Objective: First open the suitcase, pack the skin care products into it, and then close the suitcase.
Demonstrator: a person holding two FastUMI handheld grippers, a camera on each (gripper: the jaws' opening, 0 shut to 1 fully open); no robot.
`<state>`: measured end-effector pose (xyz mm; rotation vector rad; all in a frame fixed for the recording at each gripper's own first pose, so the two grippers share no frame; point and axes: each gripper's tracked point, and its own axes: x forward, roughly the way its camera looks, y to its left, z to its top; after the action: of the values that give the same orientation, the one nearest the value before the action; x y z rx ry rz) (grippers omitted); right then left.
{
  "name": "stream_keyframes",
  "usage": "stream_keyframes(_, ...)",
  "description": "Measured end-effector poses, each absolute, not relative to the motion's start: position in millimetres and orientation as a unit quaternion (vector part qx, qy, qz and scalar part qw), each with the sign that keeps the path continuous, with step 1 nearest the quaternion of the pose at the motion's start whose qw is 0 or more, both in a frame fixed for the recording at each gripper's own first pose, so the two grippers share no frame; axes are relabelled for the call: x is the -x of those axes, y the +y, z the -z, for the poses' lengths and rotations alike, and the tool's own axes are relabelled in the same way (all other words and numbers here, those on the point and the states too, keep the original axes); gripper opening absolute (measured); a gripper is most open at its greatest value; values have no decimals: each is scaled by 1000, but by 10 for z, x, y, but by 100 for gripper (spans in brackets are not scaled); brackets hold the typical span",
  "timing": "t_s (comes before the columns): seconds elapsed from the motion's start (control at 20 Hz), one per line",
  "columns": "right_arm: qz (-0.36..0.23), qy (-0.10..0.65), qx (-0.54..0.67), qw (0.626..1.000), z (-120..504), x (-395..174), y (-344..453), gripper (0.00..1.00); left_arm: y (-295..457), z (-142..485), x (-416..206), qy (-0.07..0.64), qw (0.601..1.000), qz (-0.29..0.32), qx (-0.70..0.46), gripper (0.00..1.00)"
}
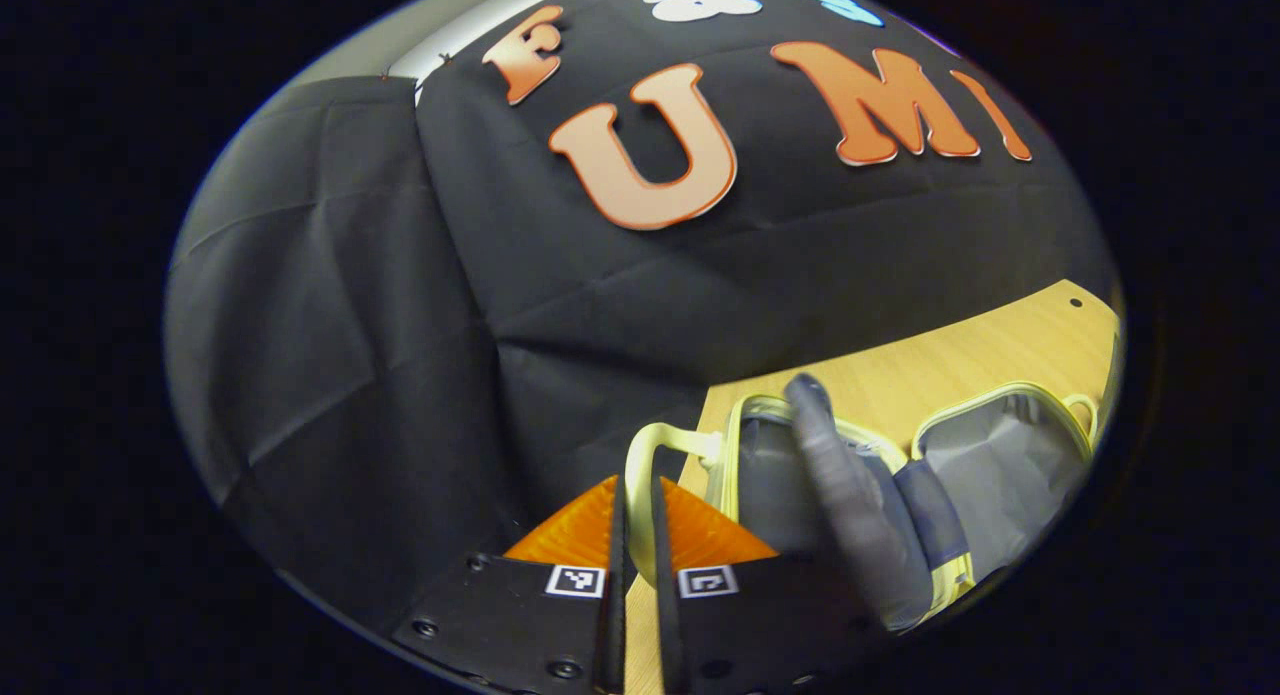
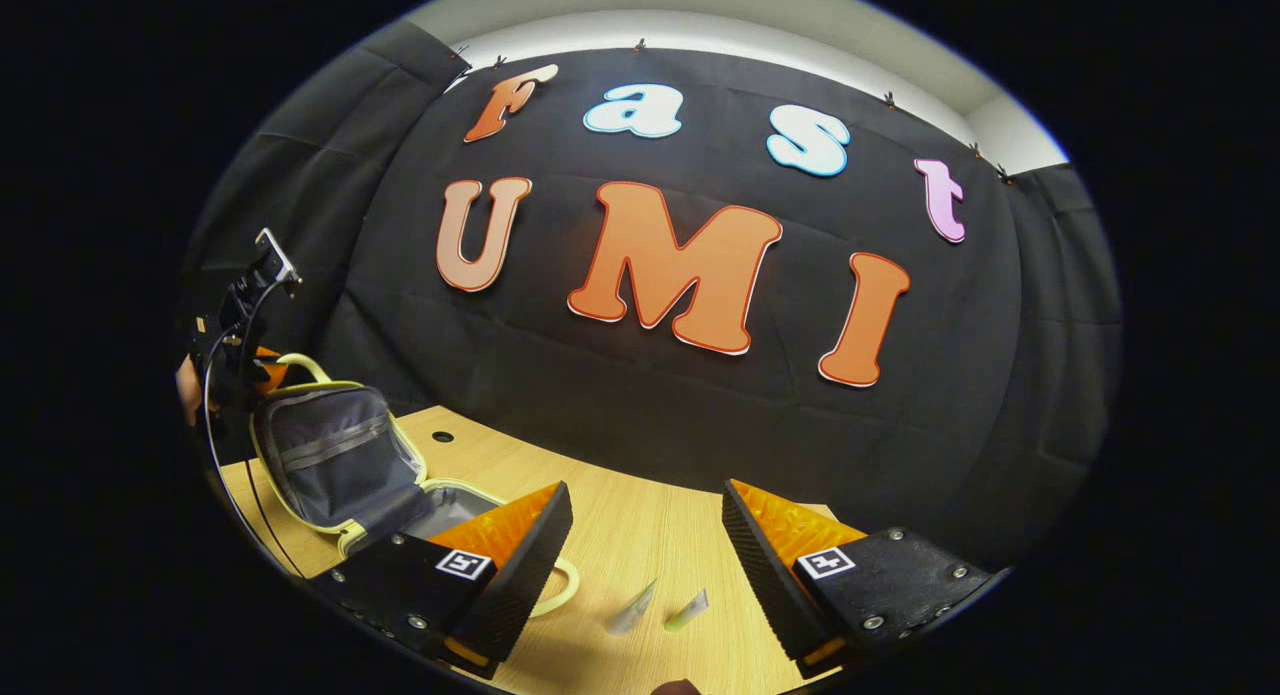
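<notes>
The left gripper [image 1: 640, 535] was closed on the pale handle [image 1: 640, 455] of the open suitcase [image 2: 340, 465], holding its lid up. The right gripper [image 2: 645, 535] stood wide open, empty, two sachets [image 2: 660, 607] just ahead on the table [image 2: 640, 525].

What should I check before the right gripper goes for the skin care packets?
1. Grey fabric suitcase with pale yellow trim open: ok, lid raised.
2. Lid held up: ok, left gripper pinches the pale yellow loop handle.
3. Right gripper ready: ok, jaws wide apart, nothing between them.
4. Two small flat skin care packets within reach: ok, lying on the light wooden table just ahead of the right gripper.
5. Suitcase interior free: cannot tell, the base is mostly hidden.
</notes>
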<state>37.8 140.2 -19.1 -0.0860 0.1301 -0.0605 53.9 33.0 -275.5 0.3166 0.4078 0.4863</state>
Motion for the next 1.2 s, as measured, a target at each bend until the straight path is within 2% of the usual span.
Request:
stream_keyframes(0.05, 33, 62, 40, 997, 167, -379, 1402, 95, 227, 2733, -584, 189, 945, -227, -143, 22)
stream_keyframes(0.1, 32, 61, 37, 997, 155, -388, 1411, 95, 124, 2698, -634, 178, 950, -217, -139, 22)
stream_keyframes(0.15, 31, 60, 35, 997, 142, -404, 1432, 95, 74, 2648, -602, 170, 952, -209, -143, 27)
stream_keyframes(0.2, 30, 59, 35, 997, 132, -417, 1440, 95, -66, 2586, -573, 159, 956, -198, -148, 44)
stream_keyframes(0.3, 27, 56, 36, 997, 118, -437, 1434, 95, -367, 2433, -581, 133, 965, -176, -142, 67)
stream_keyframes(0.35, 26, 55, 37, 997, 125, -433, 1417, 95, -529, 2352, -596, 123, 970, -164, -134, 74)
stream_keyframes(0.4, 25, 55, 37, 997, 133, -425, 1393, 95, -694, 2295, -593, 110, 974, -154, -128, 74)
stream_keyframes(0.45, 24, 55, 36, 998, 134, -416, 1360, 95, -869, 2237, -604, 101, 977, -143, -121, 84)
stream_keyframes(0.6, 21, 54, 35, 998, 148, -385, 1245, 96, -1408, 2157, -622, 83, 986, -105, -102, 92)
stream_keyframes(0.65, 20, 54, 35, 998, 159, -376, 1196, 95, -1612, 2145, -634, 78, 988, -91, -97, 100)
stream_keyframes(0.7, 17, 54, 36, 998, 172, -359, 1151, 95, -1828, 2149, -617, 73, 990, -76, -94, 98)
stream_keyframes(0.8, 15, 55, 40, 998, 183, -330, 1031, 96, -2243, 2166, -615, 68, 992, -49, -91, 100)
stream_keyframes(1.2, 22, 51, 46, 997, 199, -244, 502, 95, -3896, 2550, -655, 89, 992, 63, -69, 98)
